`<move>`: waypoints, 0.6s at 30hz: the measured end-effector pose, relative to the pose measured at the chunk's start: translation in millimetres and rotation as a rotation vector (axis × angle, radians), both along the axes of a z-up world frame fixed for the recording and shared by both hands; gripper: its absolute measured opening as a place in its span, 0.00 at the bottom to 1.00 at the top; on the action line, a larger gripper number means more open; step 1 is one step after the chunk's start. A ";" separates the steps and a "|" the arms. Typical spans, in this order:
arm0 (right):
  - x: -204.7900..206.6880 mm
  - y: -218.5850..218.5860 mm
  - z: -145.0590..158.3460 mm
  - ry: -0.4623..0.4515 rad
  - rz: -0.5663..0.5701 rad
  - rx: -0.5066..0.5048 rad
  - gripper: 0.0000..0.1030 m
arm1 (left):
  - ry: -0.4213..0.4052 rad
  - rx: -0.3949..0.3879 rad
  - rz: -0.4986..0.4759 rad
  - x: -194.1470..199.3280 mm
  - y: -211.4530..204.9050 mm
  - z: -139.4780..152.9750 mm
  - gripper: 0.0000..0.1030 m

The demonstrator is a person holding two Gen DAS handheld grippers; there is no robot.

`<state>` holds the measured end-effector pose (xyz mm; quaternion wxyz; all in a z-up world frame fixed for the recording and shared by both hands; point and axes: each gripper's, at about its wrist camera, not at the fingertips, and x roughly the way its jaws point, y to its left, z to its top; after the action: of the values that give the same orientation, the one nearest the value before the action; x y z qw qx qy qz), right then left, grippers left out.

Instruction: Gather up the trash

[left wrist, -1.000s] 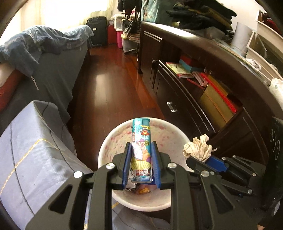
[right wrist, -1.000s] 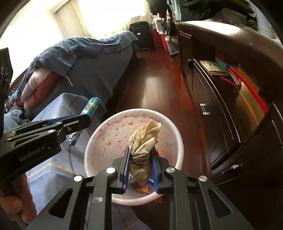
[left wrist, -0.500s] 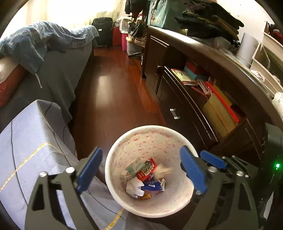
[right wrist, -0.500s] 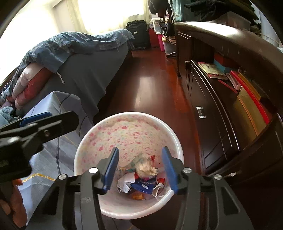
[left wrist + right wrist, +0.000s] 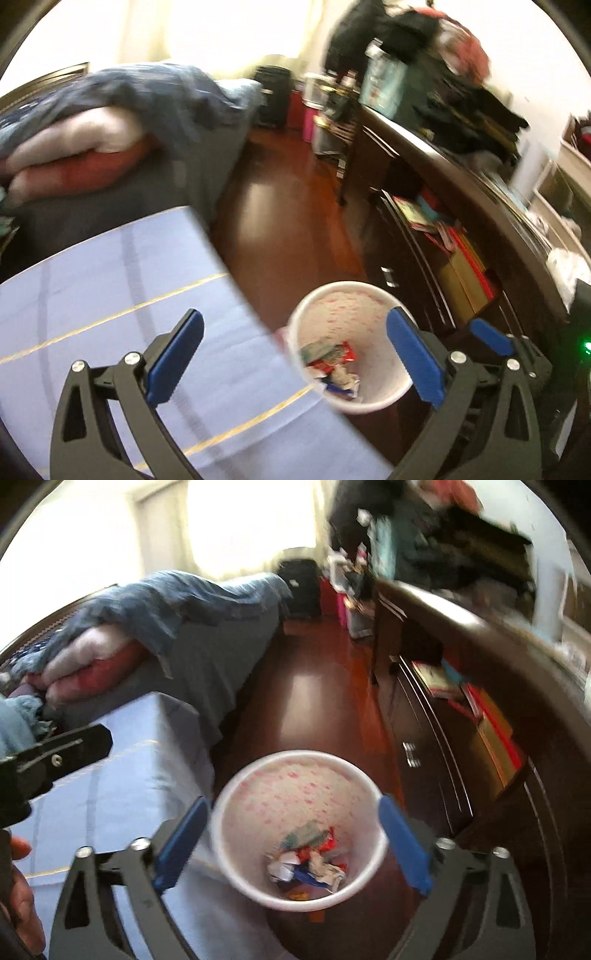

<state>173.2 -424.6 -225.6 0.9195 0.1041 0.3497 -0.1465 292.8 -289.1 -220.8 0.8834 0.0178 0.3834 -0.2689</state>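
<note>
Both wrappers have dropped into the white, pink-speckled round plastic bin (image 5: 258, 801), which stands on dark red wooden floor (image 5: 314, 701) beside a lilac-covered bed (image 5: 92, 295); left gripper (image 5: 293, 356) and right gripper (image 5: 293, 843) opening, empty.

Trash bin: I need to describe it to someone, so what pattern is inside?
White with scattered pink-red speckles on the trash bin; right wrist view shows it best.

Black left gripper (image 5: 293, 352) and right gripper (image 5: 293, 843): blue-padded jaws, silver screws
</note>
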 end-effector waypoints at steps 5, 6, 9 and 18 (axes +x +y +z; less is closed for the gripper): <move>-15.4 52.5 30.9 -0.034 0.071 -0.014 0.96 | -0.024 -0.002 0.167 -28.7 83.7 27.9 0.97; -18.1 61.5 36.0 -0.034 0.083 -0.006 0.96 | -0.035 -0.001 0.195 -33.9 97.3 32.2 0.97; -32.1 98.6 54.6 -0.060 0.164 0.023 0.96 | -0.083 0.015 0.303 -58.0 145.5 50.6 0.97; -79.0 189.0 113.8 -0.199 0.363 0.022 0.96 | -0.223 -0.061 0.562 -154.9 272.0 122.7 0.97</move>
<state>94.1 -235.6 -111.8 0.9597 0.0635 0.2715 0.0363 137.8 -17.0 -98.1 0.9599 -0.0864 0.2659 -0.0216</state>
